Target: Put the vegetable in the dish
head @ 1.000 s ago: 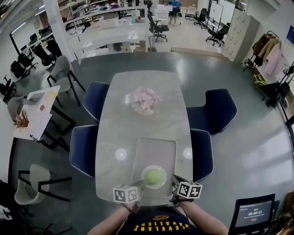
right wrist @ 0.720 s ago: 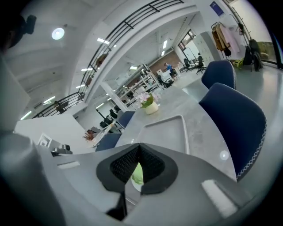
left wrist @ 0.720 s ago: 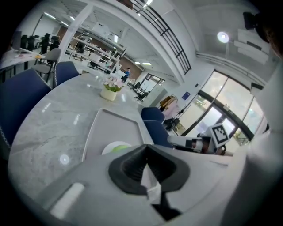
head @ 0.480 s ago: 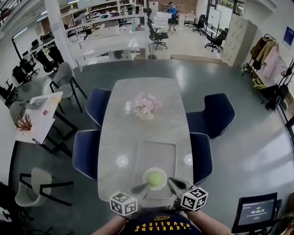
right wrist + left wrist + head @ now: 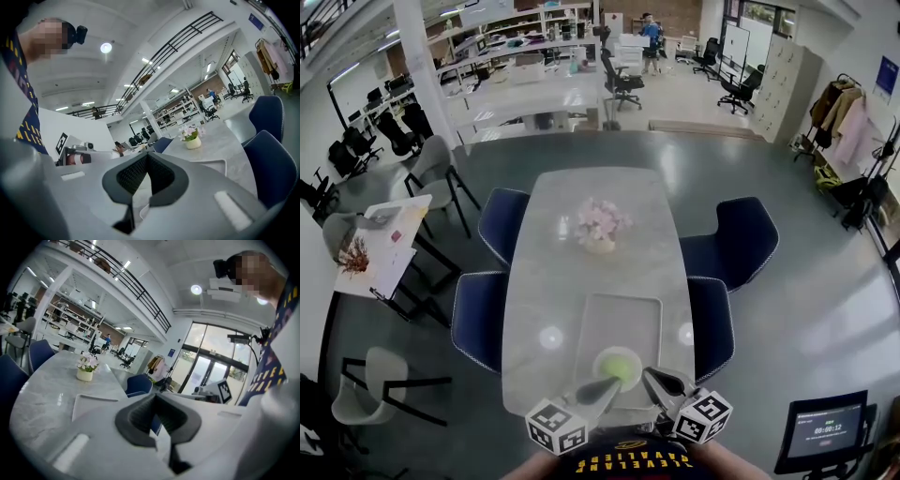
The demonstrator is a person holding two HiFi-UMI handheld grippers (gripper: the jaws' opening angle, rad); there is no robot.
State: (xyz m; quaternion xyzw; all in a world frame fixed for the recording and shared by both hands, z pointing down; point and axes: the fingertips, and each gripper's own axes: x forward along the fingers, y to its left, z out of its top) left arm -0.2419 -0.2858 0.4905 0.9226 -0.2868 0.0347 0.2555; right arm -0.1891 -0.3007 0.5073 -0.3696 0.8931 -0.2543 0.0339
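Round pale-green vegetable (image 5: 619, 364), smooth and glossy, lying in the middle of a shallow round white dish (image 5: 602, 360). Dish at the near end of a rectangular grey tray (image 5: 617, 314), on a long grey marble-patterned table (image 5: 534, 281).

Left gripper (image 5: 598, 387) at the near-left of the dish, jaws pressed together at the tips with nothing between them. Tip just beside the dish rim; contact not discernible. Same closure in the left gripper view: dark ribbed pads (image 5: 140, 416) meeting at their far ends, left gripper (image 5: 154, 397) empty.

Right gripper (image 5: 659, 382) at the near-right of the dish, near it but apart from it. Right gripper (image 5: 146, 157) likewise closed, dark pads (image 5: 129, 176) touching at the far tips and holding nothing.

White cube with black square markers (image 5: 556, 427) on the left gripper, a matching cube (image 5: 703, 417) on the right, both at the near table edge.

Vegetable and dish not identifiable in either gripper view, each gripper's pale body filling the lower frame. Far edge of the tray (image 5: 89, 404) (image 5: 211, 164) visible beyond it.

Further out: white pot of pale pink flowers (image 5: 600, 225) (image 5: 85, 371) (image 5: 192, 139) at the table's centre, well apart from the tray. Dark blue chairs (image 5: 478, 314), two along each long side. Person's arms and torso cut off at the near frame edge.
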